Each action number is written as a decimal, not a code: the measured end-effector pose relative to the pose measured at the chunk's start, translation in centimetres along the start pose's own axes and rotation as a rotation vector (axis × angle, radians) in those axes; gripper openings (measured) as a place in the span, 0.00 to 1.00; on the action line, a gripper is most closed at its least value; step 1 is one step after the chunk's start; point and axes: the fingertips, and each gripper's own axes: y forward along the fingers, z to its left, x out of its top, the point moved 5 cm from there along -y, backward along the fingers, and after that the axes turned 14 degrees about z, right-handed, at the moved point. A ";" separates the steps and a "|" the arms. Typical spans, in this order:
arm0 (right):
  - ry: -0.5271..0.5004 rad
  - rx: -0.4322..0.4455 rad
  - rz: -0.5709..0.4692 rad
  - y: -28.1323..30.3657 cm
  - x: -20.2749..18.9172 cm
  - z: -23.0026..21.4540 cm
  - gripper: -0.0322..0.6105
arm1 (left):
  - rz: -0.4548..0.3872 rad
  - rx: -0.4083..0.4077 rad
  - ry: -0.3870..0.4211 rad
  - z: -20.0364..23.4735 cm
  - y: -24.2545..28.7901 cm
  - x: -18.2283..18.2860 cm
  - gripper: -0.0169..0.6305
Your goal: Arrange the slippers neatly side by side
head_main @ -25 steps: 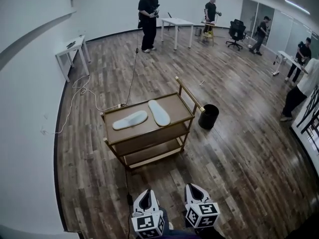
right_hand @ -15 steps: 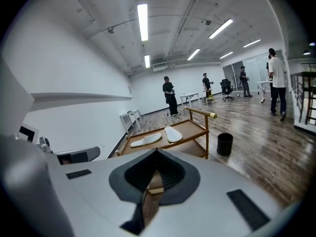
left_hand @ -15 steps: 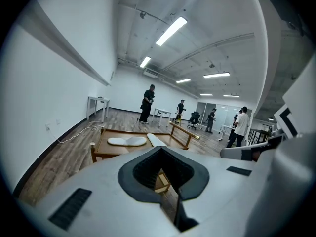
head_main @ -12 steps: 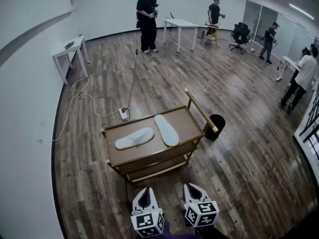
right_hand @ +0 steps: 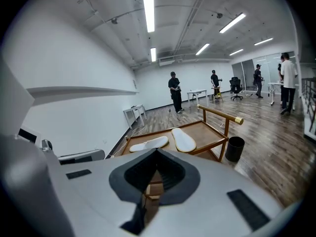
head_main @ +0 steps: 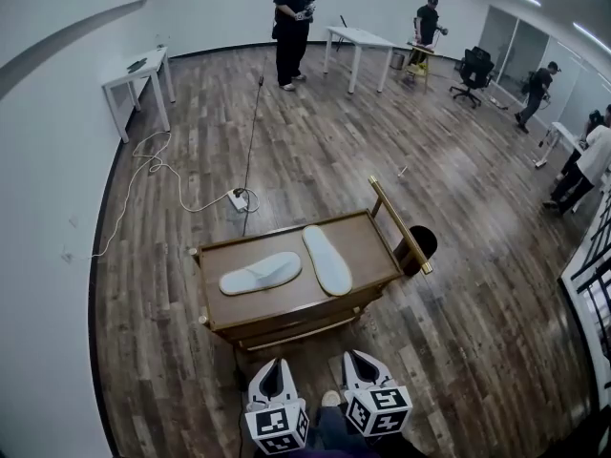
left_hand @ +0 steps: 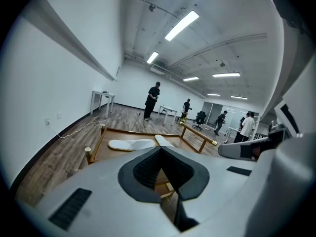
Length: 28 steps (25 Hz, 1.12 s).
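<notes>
Two white slippers lie soles up on the top shelf of a wooden cart (head_main: 377,232). The left slipper (head_main: 260,273) lies crosswise; the right slipper (head_main: 326,259) lies lengthwise, its far end close to the other's tip, so they form an angle. Both slippers also show in the gripper views: the left slipper (left_hand: 131,144) (right_hand: 149,143) and the right slipper (left_hand: 162,140) (right_hand: 183,139). My left gripper (head_main: 274,377) and right gripper (head_main: 361,369) hover low in front of the cart, both shut and empty, well short of the slippers.
A black bin (head_main: 425,245) stands on the floor by the cart's brass handle (head_main: 400,225). A white cable and power strip (head_main: 238,198) lie beyond the cart. A white table (head_main: 140,72) stands by the left wall. Several people stand at the room's far side.
The cart and slippers have come closer and lower in the head view as I step toward them. The grippers keep their place, shut.
</notes>
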 end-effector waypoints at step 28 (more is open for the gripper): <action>-0.271 0.304 0.131 17.4 15.6 -8.2 0.05 | -0.033 0.271 -0.115 1.1 14.4 10.7 0.03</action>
